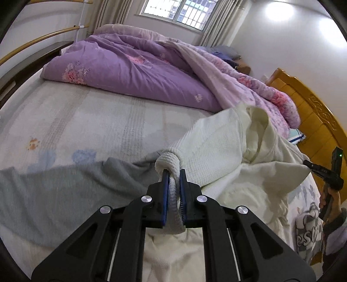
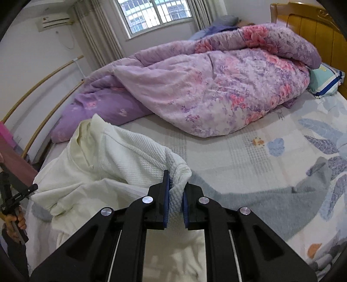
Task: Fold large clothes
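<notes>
The garment is cream-white with a waffle texture. At 9 o'clock of it lies a plain grey cloth. The quilt at 12 is lilac with pink flowers; the sheet is pale, with blue leaves.

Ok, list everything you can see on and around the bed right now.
white textured garment: one, cream-white, near bed edge, clamped by both grippers
grey garment: one, spread on the sheet under the white one
quilt: one, purple-pink floral, heaped across the far side
bed sheet: one, pale, printed leaves
pillow: one, teal with blue stripes, by the headboard
headboard: one, yellow wood
window: one, barred
air conditioner: one, white, wall-mounted
left gripper: shut on white fabric
right gripper: shut on white fabric
</notes>
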`<action>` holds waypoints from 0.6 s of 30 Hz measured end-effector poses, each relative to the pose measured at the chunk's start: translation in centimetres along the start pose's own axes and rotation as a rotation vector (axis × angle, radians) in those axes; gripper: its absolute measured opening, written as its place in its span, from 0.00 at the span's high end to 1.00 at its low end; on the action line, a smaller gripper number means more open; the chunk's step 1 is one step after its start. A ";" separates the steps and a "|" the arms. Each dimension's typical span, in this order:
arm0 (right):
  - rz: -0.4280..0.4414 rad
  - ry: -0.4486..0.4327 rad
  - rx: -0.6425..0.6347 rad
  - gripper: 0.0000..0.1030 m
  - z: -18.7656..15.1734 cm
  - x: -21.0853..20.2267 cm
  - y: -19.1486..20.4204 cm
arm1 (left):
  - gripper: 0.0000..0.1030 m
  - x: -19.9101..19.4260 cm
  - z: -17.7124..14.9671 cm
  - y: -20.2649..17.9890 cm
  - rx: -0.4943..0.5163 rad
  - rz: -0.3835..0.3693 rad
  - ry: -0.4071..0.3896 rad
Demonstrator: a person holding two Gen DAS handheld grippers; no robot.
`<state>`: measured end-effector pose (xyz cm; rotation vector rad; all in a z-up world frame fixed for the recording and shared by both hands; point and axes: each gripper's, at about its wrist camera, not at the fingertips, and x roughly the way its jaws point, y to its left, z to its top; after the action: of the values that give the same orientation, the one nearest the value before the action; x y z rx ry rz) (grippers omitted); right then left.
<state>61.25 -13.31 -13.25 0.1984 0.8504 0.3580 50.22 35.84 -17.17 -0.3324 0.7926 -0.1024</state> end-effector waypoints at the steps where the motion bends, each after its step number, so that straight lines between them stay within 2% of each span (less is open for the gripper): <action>1: 0.013 -0.012 0.004 0.91 -0.8 -1.3 0.1 | 0.91 -0.9 -0.8 -0.1 -0.004 -0.009 -0.005; 6: 0.053 -0.041 0.012 0.91 -5.1 -6.9 0.7 | 0.91 -5.6 -5.2 0.2 -0.059 -0.055 -0.043; 12: 0.067 -0.019 0.004 0.91 -13.6 -13.3 0.2 | 0.91 -11.4 -12.5 -0.1 -0.072 -0.062 -0.045; 14: 0.063 -0.002 0.026 0.91 -16.5 -14.7 -0.5 | 0.91 -12.9 -16.1 0.1 -0.096 -0.056 -0.004; 16: 0.021 0.029 0.026 0.91 -19.7 -15.7 -1.1 | 0.91 -13.8 -19.1 -0.1 -0.100 -0.041 0.029; 18: 0.029 0.068 0.077 0.91 -22.5 -15.9 -2.4 | 0.91 -14.7 -22.4 -0.1 -0.101 -0.018 0.053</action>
<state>34.98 -21.05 -17.45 0.2720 0.9302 0.3613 23.98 33.15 -21.73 -0.4338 0.8494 -0.0890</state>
